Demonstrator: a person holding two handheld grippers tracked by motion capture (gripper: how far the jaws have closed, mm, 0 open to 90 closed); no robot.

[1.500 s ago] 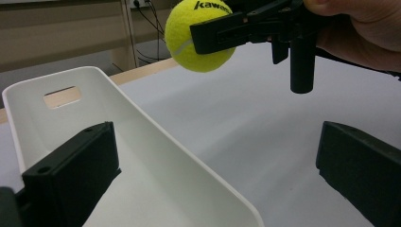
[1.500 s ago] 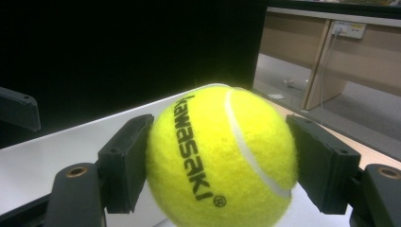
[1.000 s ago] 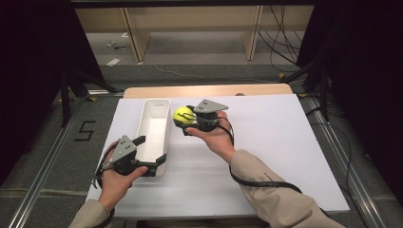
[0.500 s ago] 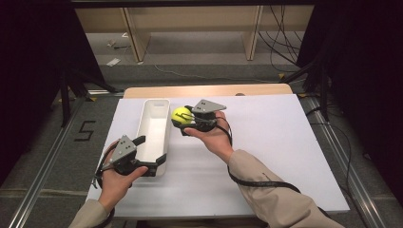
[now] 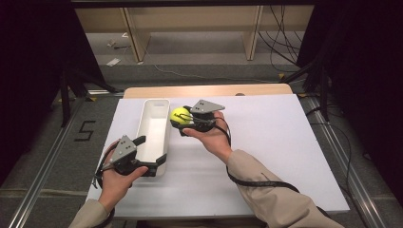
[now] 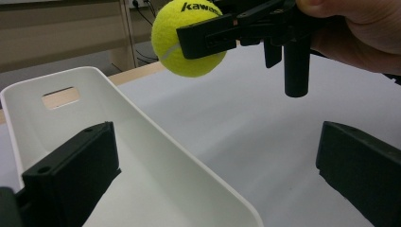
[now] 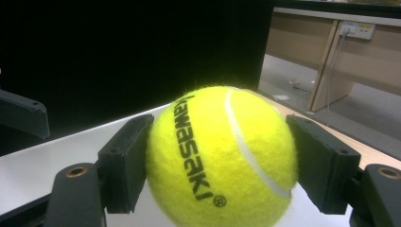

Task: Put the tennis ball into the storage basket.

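A yellow tennis ball (image 5: 180, 115) with black lettering is clamped between the jaws of my right gripper (image 5: 181, 121), held in the air just right of the white oblong bin (image 5: 154, 102). In the right gripper view the ball (image 7: 220, 142) sits squarely between both pads. From the left gripper view the same ball (image 6: 189, 40) hangs above the bin's far end. My left gripper (image 5: 153, 152) is open at the bin's near end. One of its jaws is inside the bin and the other is outside over the table, straddling the bin's right wall (image 6: 156, 156).
The bin lies lengthwise on the white table top (image 5: 266, 142), left of centre. A wooden strip (image 5: 204, 90) borders the far edge. Beyond it are bare floor, cables (image 5: 280, 42) and wooden shelf legs. Metal rails (image 5: 43, 180) run along both sides.
My right gripper has drifted slightly left with the ball, closer to the bin's rim. The left gripper has stayed where it was.
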